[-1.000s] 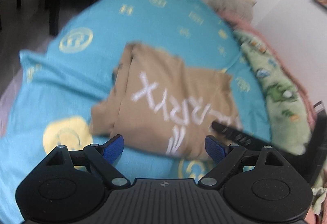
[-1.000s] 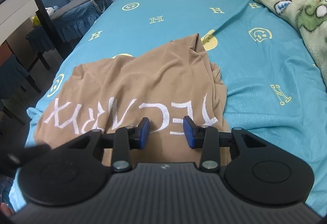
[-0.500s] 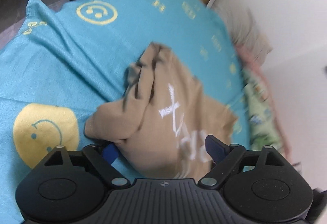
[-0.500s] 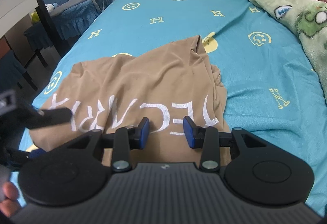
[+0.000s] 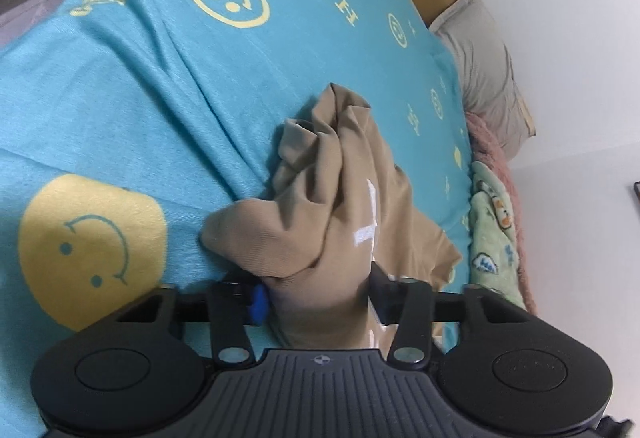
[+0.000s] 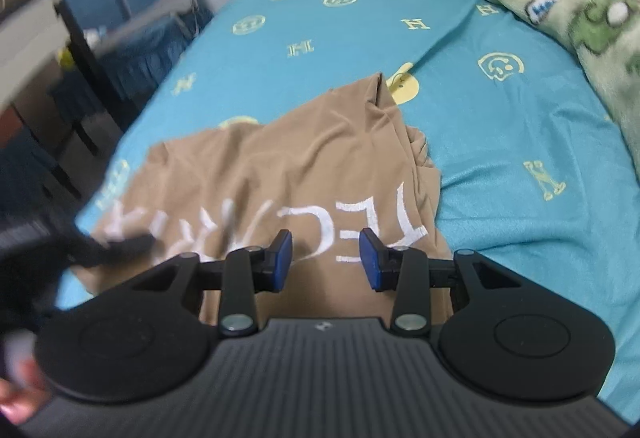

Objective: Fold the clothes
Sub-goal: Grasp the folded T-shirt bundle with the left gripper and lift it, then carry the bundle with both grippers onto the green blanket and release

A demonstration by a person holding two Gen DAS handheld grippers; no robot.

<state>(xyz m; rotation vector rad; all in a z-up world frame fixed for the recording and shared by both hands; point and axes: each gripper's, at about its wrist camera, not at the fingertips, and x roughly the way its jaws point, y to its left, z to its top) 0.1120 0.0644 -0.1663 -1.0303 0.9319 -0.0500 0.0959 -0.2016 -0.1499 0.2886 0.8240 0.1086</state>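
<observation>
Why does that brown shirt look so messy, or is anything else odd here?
The tan shirt lies rumpled on the blue bedspread, its white lettering upside down in the right view. One end is bunched into thick folds between the left gripper fingers, which have just been closing on it. Nothing looks spilled or damaged.

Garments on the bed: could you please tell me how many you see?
1. The tan shirt with white lettering lies crumpled on the blue bedspread, close to both cameras. The green fleece by the wall looks like a blanket. More may lie out of view.
</observation>
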